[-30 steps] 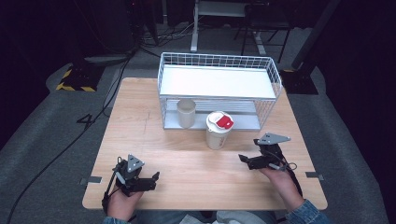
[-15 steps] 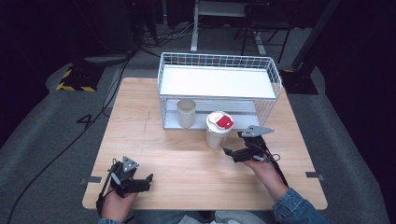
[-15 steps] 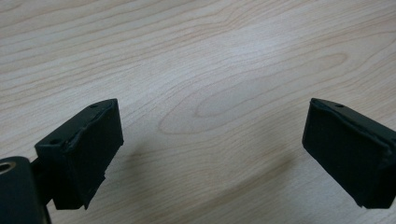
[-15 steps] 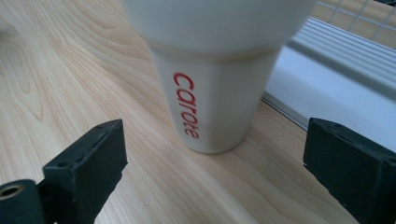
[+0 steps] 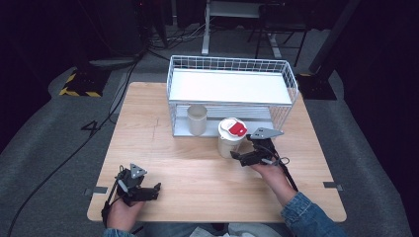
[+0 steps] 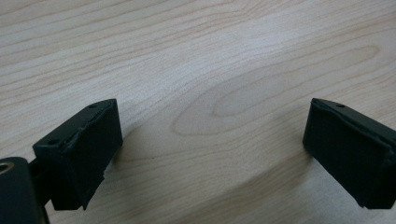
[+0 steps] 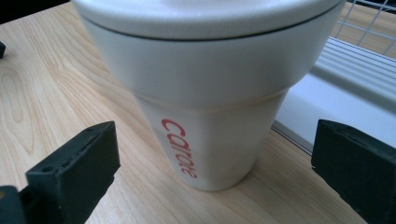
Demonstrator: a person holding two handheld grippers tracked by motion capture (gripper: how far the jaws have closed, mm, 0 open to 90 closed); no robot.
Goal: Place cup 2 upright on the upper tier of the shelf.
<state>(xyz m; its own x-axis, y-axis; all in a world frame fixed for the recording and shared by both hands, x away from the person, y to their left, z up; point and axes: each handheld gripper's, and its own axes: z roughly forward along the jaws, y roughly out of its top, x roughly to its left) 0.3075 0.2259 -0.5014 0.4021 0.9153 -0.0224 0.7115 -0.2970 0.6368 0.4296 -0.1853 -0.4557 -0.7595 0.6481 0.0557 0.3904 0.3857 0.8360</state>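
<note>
The right gripper (image 5: 238, 157) has just been opening its jaws wide around the lidded cup (image 7: 205, 93), not touching; probably light and crushable, best gripped low on the wall. The left gripper (image 5: 157, 188) gapes over bare table (image 6: 196, 56).

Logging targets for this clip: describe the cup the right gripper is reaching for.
In front of the white wire basket stands a cream lidded cup, just outside it. Unlike the open cup inside the basket, it has a red tab on its lid and red lettering.

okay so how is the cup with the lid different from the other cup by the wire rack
The lidded cup wears a white lid with a red patch; the open cup has none. The lidded cup stands on the table in front of the wire rack; the open cup sits under its shelf. Both are pale and upright.
</note>
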